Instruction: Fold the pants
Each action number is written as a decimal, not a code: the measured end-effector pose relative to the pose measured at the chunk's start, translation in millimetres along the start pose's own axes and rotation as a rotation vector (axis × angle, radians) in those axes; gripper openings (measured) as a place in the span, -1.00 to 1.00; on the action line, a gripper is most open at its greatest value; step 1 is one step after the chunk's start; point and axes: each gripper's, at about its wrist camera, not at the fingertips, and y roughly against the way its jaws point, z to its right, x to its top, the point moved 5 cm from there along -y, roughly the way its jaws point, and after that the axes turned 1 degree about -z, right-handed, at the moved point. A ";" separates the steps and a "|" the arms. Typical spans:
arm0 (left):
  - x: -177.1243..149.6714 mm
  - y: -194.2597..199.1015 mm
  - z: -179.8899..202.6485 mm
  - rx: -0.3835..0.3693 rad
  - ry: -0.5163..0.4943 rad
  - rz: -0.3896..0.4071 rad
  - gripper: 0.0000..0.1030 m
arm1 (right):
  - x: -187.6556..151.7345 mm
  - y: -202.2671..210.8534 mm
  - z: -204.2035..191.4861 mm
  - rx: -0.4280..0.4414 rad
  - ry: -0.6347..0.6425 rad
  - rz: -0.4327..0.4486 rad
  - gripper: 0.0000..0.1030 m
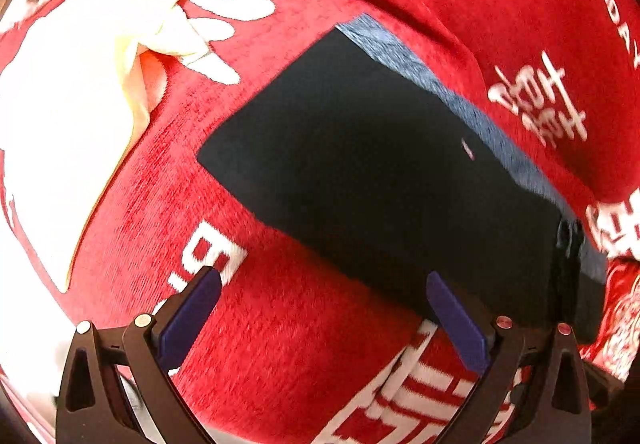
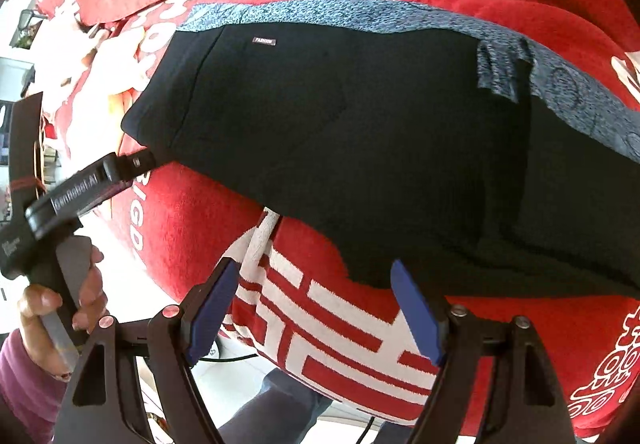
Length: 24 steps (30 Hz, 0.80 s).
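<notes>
Pants (image 2: 360,148) just beyond spread fingers (image 2: 212,304) — both grippers.

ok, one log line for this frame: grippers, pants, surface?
left gripper: open, empty | right gripper: open, empty | pants: flat, partly folded, unheld | surface: red blanket

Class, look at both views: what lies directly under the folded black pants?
The black pants lie on a red blanket with white characters. A grey-blue patterned strip, apparently lining, shows along their far edge. Whatever lies beneath the pants' middle is covered and cannot be seen.
</notes>
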 end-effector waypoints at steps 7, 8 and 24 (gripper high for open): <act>8.5 -13.2 -1.6 -0.178 0.079 0.002 1.00 | 4.4 -4.1 -2.6 -0.015 -0.003 -0.006 0.58; 9.8 -16.1 -3.3 -0.199 0.103 0.004 1.00 | 4.7 -4.5 -2.8 -0.015 -0.004 -0.006 0.58; 37.0 2.9 -4.3 -0.555 0.269 0.118 1.00 | 3.6 -2.3 -0.5 0.001 -0.025 0.007 0.58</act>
